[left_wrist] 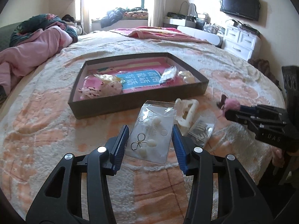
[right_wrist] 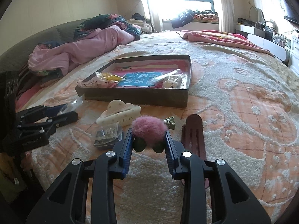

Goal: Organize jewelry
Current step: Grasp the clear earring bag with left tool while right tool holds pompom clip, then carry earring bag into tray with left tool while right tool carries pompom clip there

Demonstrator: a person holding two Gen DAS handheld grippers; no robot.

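The left claw [left_wrist: 150, 140] has its pads against both edges of a clear earring bag [left_wrist: 153, 130], thin, light and slippery, so it may buckle; a grip across the middle looks safest. The right claw [right_wrist: 148, 140] is clamped on a soft pink pompom clip [right_wrist: 148, 128], light and squashy. The box [left_wrist: 142, 100] lies at twelve o'clock, with a white claw clip [left_wrist: 185, 112] and second bag [left_wrist: 200, 130] at two.

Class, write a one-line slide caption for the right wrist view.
Right gripper shut on a pink fluffy hair clip above the blanket, shallow box ahead.
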